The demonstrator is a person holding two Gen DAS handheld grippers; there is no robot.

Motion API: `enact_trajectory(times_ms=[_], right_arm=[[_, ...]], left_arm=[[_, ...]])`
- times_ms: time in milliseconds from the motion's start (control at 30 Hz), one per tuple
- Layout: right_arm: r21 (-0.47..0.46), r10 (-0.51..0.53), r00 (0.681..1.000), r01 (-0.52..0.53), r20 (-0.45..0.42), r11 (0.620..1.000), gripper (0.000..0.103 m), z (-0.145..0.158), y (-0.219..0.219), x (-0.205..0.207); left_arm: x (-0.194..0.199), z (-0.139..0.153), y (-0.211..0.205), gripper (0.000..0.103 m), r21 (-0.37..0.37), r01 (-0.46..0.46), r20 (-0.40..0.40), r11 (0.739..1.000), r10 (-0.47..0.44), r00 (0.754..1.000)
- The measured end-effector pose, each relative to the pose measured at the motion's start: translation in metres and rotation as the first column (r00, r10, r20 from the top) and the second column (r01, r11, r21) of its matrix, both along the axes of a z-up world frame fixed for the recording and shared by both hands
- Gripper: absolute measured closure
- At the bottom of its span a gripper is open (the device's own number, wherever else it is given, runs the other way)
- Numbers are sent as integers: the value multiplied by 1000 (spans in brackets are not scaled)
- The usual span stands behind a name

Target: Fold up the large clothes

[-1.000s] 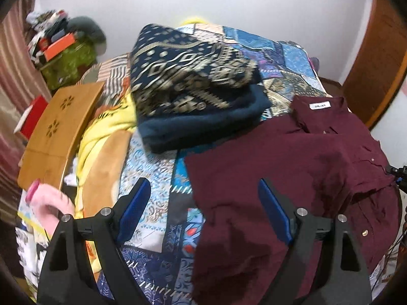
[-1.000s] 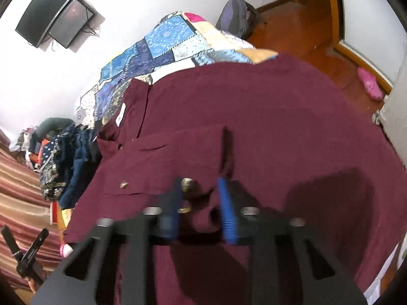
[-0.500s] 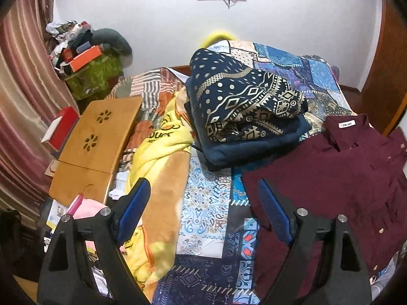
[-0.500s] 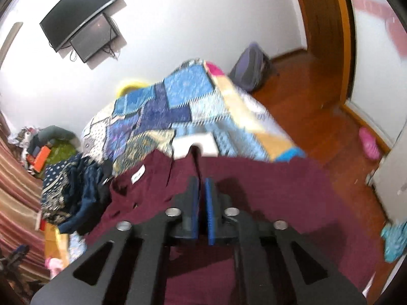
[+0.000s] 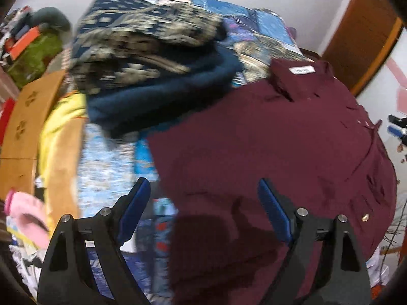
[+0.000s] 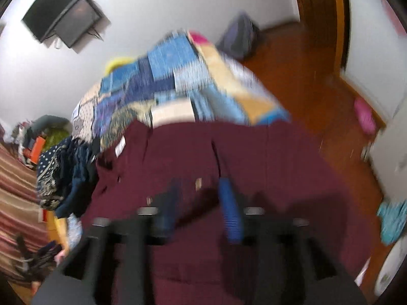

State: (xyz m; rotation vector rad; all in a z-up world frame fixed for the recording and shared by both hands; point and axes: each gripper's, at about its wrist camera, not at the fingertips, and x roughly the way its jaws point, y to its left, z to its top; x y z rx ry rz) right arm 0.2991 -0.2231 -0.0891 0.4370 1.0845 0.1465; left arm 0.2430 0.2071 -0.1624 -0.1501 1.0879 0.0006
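Lying flat, maroon shirt [image 5: 267,139] collar far | left claw [image 5: 203,211] released | right claw [image 6: 198,203] released

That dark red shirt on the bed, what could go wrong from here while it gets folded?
The maroon shirt reaches the bed's edge above the wooden floor, so a tug could slide it off. The folded pile of dark clothes sits right beside it, and a swung sleeve might topple it. Both views are blurred with motion, so the open left tongs and right tongs could pinch the patchwork quilt too.
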Motion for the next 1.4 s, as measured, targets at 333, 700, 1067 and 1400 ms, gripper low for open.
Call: enact_trajectory(times_ms=[333,700,1067,1400], right_arm=[[110,3,997,5,-75,994,51,-46,20,21],[39,-12,991,7,131,999,95,1,2,10],[-69,-42,993,50,109,996,94,-17,-32,5],[-112,-51,998,55,36,992,71,-27,-53,-17]], left_arm=[[21,8,-52,17,-33,74,26,997,-73,997],[56,37,-104,17,-55,161,68,985,-158,985],[82,32,-169,17,-104,233,59,967,-227,972],[82,27,-227,17,-52,328,58,943,-325,944]])
